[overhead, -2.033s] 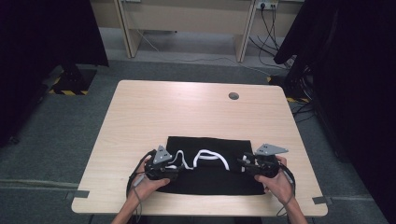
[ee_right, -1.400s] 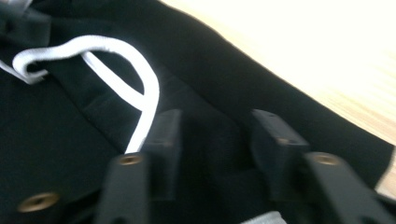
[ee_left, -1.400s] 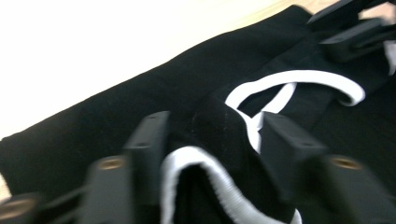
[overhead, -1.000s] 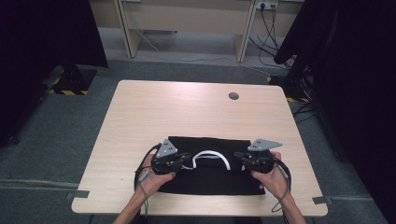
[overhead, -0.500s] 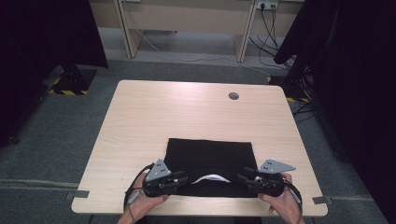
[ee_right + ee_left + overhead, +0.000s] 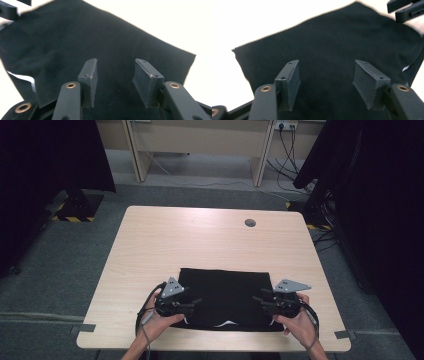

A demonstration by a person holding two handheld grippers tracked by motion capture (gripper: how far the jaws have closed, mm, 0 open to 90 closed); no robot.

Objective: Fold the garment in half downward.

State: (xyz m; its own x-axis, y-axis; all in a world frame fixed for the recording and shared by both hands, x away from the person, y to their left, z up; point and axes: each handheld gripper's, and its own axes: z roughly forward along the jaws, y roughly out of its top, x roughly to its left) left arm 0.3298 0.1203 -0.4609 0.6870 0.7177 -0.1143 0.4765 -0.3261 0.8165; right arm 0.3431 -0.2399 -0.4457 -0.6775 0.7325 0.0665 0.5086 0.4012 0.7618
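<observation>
A: Where is the cloth (image 6: 227, 297)?
B: Flat on the near half of the table (image 6: 200, 240), close to the front edge, roughly square. A thin white bit shows at its near edge.

A: And the left gripper (image 6: 189, 306)?
B: At the cloth's left edge, in the person's left hand (image 6: 159, 317), pointing inward. In the left gripper view its jaws stand spread, having just been opening, with the cloth lying under them and nothing pinched between the pads (image 6: 291, 81).

A: The right gripper (image 6: 263, 304)?
B: At the cloth's right edge, in the right hand (image 6: 300, 320), pointing back toward the left one. Its jaws have also just been opening; the right gripper view shows them apart over the cloth, pads (image 6: 147, 80) free of it.

A: Anything else on the table?
B: A round hole (image 6: 250, 222) near the far edge, well apart from the cloth.
</observation>
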